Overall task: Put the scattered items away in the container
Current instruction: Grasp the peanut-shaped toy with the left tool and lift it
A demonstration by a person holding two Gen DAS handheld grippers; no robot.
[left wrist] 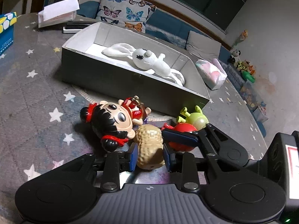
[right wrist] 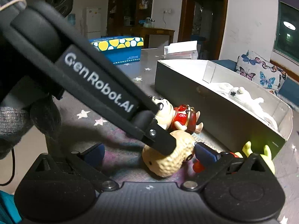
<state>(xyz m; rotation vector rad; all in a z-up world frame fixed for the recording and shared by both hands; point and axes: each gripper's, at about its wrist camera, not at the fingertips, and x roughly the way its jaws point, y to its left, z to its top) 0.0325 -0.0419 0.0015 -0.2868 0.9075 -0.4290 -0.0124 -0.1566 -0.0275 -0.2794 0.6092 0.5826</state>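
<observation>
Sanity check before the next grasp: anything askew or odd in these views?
Both grippers crowd one spot: the left gripper straddles the peanut toy, while the right gripper reaches in beside it. The white rabbit drapes over the box wall.

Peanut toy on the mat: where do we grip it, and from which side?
Grip the peanut toy across its narrow waist, pads on its two long flanks, coming in from the near end, tilted down. It lies lengthwise toward the left gripper, whose open pads already straddle it; the doll and red toy crowd the far end.
</observation>
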